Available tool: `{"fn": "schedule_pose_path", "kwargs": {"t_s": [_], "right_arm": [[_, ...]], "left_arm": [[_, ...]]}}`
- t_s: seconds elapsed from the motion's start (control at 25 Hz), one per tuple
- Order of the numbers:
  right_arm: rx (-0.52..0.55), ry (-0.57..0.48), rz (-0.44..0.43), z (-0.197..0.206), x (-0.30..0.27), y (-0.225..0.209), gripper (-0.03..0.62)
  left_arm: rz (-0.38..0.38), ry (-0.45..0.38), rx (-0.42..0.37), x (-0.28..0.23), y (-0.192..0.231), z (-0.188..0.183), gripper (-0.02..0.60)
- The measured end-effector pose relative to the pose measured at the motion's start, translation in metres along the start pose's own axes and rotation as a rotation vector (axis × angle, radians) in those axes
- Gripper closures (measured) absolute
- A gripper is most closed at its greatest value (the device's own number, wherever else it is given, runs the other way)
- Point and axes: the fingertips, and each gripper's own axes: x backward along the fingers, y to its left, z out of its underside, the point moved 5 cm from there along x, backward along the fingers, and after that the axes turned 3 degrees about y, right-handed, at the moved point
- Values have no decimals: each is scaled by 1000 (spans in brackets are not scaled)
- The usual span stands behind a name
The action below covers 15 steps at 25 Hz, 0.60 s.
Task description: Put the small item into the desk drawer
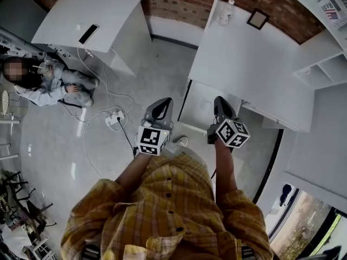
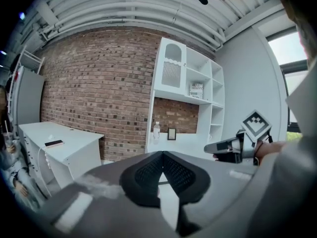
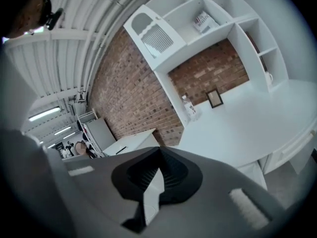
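Observation:
In the head view both grippers are held up in front of my yellow plaid shirt, above the grey floor. The left gripper [image 1: 165,101] [image 2: 162,153] is shut, pads meeting at the tips with nothing between them. The right gripper [image 1: 218,99] [image 3: 159,148] is shut and empty too; it also shows in the left gripper view as the right gripper [image 2: 209,148]. Ahead stands the white desk [image 1: 255,64] [image 3: 247,128]. A white drawer front or box [image 1: 201,106] sits under its near edge; I cannot tell whether it is open. No small item shows in either gripper.
A plastic bottle [image 1: 225,12] [image 2: 156,131] and a small picture frame [image 1: 257,19] [image 2: 171,134] stand at the desk's back by the brick wall. White shelves [image 1: 325,64] rise at right. A second desk [image 1: 89,18] bears a phone [image 1: 88,33]. A person [image 1: 51,83] sits on the floor beside cables and a power strip [image 1: 115,118].

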Motion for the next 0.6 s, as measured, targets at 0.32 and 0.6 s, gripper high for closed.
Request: {"fn": "schedule_pose_path", "kwargs": {"t_s": [0.32,0.6], "right_arm": [[134,-86,-26,-27,30,49,595],[270,-101,-17,-38,51,76,595]], "left_arm": [[13,-75,-14,8,-3,-25,581],[41,-127,-46,16,-16,-48,581]]}}
